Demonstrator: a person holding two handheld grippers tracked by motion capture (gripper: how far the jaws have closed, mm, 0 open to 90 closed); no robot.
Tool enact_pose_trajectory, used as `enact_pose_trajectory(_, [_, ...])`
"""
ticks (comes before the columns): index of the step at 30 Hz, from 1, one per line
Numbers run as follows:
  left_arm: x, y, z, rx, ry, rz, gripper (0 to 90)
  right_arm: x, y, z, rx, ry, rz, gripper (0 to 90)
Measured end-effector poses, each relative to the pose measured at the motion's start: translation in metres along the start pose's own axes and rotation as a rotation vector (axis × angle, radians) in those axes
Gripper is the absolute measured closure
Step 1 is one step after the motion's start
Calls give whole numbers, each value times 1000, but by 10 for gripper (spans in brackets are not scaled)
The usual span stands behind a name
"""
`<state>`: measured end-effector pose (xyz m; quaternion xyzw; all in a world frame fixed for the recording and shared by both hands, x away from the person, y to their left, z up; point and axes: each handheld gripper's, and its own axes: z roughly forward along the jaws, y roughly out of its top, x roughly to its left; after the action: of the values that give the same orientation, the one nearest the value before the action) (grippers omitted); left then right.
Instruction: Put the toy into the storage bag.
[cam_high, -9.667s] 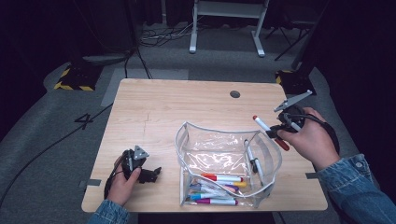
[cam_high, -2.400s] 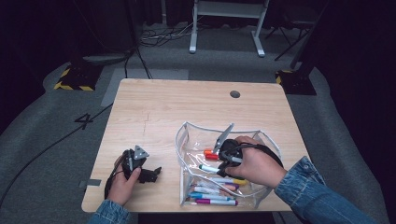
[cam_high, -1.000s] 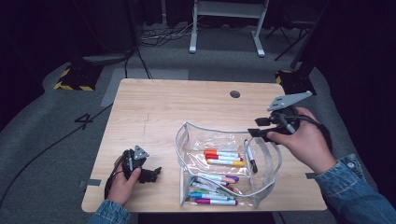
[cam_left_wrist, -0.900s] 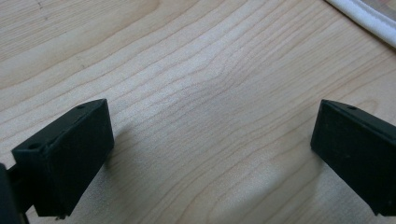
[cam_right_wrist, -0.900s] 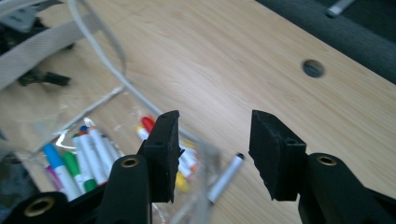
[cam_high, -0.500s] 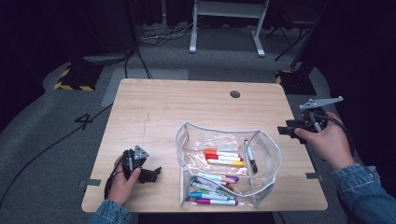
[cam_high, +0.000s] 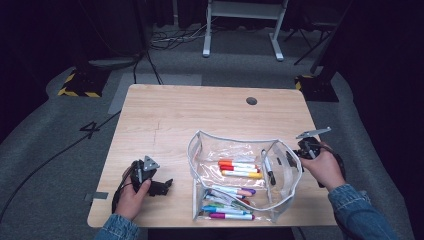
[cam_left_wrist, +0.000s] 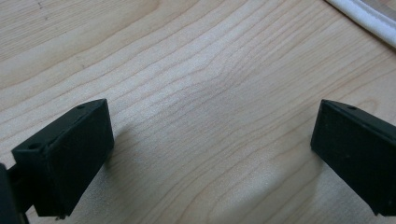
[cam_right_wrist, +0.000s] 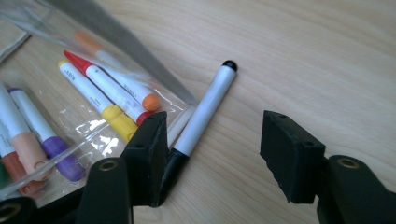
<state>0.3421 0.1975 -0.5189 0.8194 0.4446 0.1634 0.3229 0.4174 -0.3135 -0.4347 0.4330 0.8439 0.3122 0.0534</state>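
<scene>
Jaws of the right gripper (cam_right_wrist: 212, 158), just opening wide, are straddling nothing beside the black marker (cam_right_wrist: 201, 114). Left gripper (cam_left_wrist: 210, 158) is also gaping, empty. Closing off-centre risks flicking that marker against the clear pouch (cam_high: 200, 150).

Markers (cam_high: 239, 168) in pouch (cam_high: 200, 150) on table (cam_high: 190, 115); L tongs (cam_high: 167, 184) left, R tongs (cam_high: 295, 157) right.

Pale wood table (cam_high: 200, 115), matt, fine grain running across. Clear glossy plastic pouch (cam_high: 235, 150), white cloth-like trim along the rim. Smooth plastic markers (cam_right_wrist: 100, 91) inside, slight sheen. Matt black jaws, hard plastic look, on right gripper (cam_right_wrist: 212, 154).
</scene>
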Motion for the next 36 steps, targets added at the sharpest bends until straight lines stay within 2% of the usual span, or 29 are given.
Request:
enact_pose_trajectory(8, [0,0,0,0,-1,-2,0,3,-12,36,29,51,7,419])
enact_pose_trajectory(12, [0,0,0,0,-1,-2,0,5,-14,47,56,42,-23,455])
enact_pose_trajectory(13, [0,0,0,0,-1,-2,0,4,-14,49,63,29,-33,489])
enact_pose_trajectory(15, [0,0,0,0,0,-1,0,4,-14,49,94,-7,-36,634])
enact_pose_trajectory(17, [0,0,0,0,0,-1,0,2,-15,48,114,-49,-62,735])
enact_pose_trajectory(19, [0,0,0,0,-1,-2,0,-1,-16,46,119,-70,-49,770])
enact_pose_trajectory(22, [0,0,0,0,0,-1,0,-4,-16,44,123,-89,-30,771])
enact_pose_trajectory(26, [0,0,0,0,0,-1,0,-5,-15,37,122,-81,-20,771])
enact_pose_trajectory(32, [0,0,0,0,0,0,0,2,-2,6,82,-74,-30,771])
enact_pose_trajectory(36, [0,0,0,0,-1,-2,0,10,11,-20,54,-73,-57,771])
